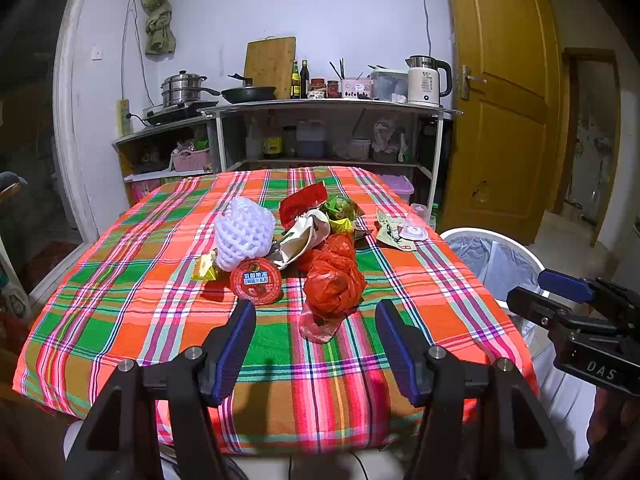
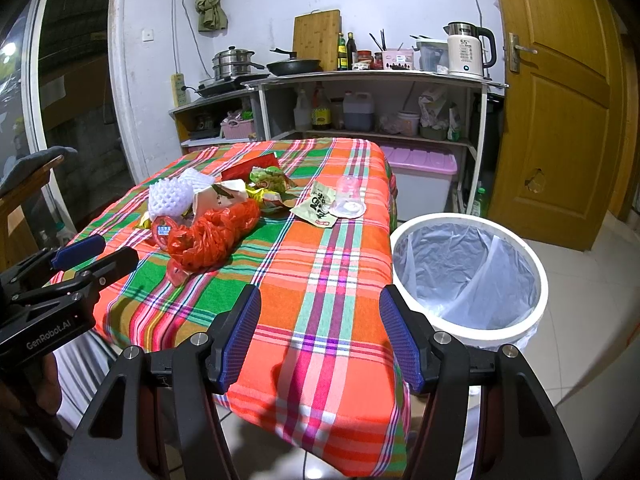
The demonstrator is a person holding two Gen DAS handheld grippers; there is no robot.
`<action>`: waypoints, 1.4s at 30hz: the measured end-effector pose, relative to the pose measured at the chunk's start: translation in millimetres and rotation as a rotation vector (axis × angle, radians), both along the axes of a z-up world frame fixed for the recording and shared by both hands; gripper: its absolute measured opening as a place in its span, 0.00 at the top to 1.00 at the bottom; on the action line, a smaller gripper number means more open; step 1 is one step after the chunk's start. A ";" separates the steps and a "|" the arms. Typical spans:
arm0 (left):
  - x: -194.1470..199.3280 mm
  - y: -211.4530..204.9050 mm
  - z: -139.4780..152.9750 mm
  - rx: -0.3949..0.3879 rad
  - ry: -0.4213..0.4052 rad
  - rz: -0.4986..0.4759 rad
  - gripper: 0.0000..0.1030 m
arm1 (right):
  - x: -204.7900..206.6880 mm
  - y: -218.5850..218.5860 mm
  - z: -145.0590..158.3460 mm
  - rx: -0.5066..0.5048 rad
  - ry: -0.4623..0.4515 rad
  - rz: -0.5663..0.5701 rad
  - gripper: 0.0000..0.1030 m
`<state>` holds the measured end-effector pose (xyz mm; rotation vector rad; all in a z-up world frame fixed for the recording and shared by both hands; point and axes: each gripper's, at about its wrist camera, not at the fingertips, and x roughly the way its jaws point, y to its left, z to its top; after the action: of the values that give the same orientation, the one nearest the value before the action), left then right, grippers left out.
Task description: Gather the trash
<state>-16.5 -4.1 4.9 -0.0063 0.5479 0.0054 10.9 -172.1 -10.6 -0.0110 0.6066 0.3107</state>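
Note:
Trash lies heaped mid-table on a plaid cloth: a crumpled red plastic bag [image 1: 334, 278] [image 2: 212, 236], a white foam fruit net [image 1: 242, 232] [image 2: 170, 196], a round red lid [image 1: 256, 282], green and yellow wrappers [image 1: 340, 210] [image 2: 268, 178], and a clear plastic cup [image 1: 416, 222] [image 2: 350, 198] on a printed wrapper [image 2: 318, 206]. My left gripper [image 1: 316, 354] hovers open above the near table edge, just short of the red bag. My right gripper [image 2: 320, 344] is open over the table's near right corner. A white bin [image 2: 468, 272] [image 1: 492, 256] with a liner stands on the floor at the right.
The table [image 1: 120, 280] is covered by an orange-green plaid cloth. Behind it stand metal shelves [image 1: 332, 108] with pots, a pan, bottles and a kettle [image 1: 426, 80]. A yellow door [image 2: 560, 100] is at right. A purple-lidded box [image 2: 420, 176] sits on the tiled floor.

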 end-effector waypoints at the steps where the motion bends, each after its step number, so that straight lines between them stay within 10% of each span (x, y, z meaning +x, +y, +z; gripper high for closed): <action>1: -0.1 -0.5 0.0 0.001 0.000 0.000 0.40 | 0.2 -0.1 -0.2 0.000 0.000 0.001 0.40; 21: 5.3 2.9 -6.4 -0.039 0.021 -0.024 0.40 | 2.8 -0.3 -5.6 -0.001 0.011 -0.001 0.40; 42: 92.0 7.9 -25.3 -0.057 0.114 -0.102 0.40 | 72.8 12.1 -6.5 -0.015 0.035 0.043 0.40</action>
<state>75.4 3.8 -20.4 -0.0335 0.6614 -0.1095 83.7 -159.9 -17.1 -0.0330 0.6441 0.3489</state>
